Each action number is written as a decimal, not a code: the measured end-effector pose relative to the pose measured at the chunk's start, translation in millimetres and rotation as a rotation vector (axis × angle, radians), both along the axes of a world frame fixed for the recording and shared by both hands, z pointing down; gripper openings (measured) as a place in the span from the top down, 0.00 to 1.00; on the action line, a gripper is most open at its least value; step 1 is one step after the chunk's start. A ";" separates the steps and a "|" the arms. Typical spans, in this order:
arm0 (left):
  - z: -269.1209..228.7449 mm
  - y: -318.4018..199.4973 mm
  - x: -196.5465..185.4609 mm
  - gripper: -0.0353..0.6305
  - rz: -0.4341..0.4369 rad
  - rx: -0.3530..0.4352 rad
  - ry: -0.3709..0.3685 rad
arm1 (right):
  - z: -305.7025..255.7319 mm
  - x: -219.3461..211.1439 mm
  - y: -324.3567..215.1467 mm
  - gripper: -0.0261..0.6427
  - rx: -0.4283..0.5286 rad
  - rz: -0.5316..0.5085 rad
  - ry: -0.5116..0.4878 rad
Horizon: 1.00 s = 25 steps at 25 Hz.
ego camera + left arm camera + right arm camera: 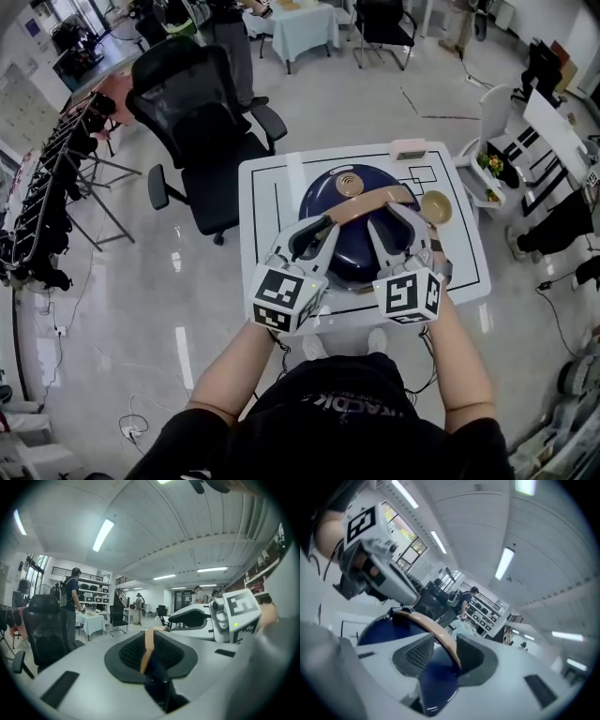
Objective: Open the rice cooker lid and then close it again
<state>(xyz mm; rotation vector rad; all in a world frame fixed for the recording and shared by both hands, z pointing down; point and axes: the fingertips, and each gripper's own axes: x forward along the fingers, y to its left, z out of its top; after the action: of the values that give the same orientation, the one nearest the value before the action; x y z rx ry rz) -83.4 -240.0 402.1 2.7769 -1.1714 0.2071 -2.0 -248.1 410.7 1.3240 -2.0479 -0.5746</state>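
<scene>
Left gripper point(314, 234) and right gripper point(398, 225) loosely straddle the rice cooker handle point(375, 202).

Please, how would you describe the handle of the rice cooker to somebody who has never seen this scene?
Start at the white table; the dark blue rice cooker stands on it. The handle is the curved strip that runs across the cooker's dome. It is light tan like the bowl beside the cooker, but it is a long band, not round.

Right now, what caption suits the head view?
Above a white table, the left gripper and right gripper straddle the tan handle of a blue rice cooker.
</scene>
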 end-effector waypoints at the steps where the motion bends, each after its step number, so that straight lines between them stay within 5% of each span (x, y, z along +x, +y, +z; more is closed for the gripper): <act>1: -0.4 3.8 2.5 0.86 0.007 -0.003 0.004 | -6.3 4.2 6.2 0.74 -0.009 0.007 -0.095; 3: -3.2 12.1 6.5 0.86 0.012 -0.002 0.013 | -20.0 13.2 18.4 0.94 -0.022 0.003 -0.290; 6: -10.7 25.1 14.6 0.87 0.006 0.006 0.025 | -41.5 30.5 35.9 0.96 -0.038 -0.024 -0.533; 11: -19.6 51.0 39.8 0.94 -0.035 0.013 0.043 | -61.8 63.5 61.1 0.96 -0.090 -0.080 -0.767; 25: -13.2 163.8 111.6 0.94 -0.182 0.002 0.041 | -40.3 115.3 160.5 0.96 -0.223 -0.280 -0.763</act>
<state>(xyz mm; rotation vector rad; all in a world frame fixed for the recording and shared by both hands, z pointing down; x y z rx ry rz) 28.2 -76.2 388.9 2.6427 -1.4036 0.1303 113.3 -87.7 370.4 1.2371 -2.8376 0.0881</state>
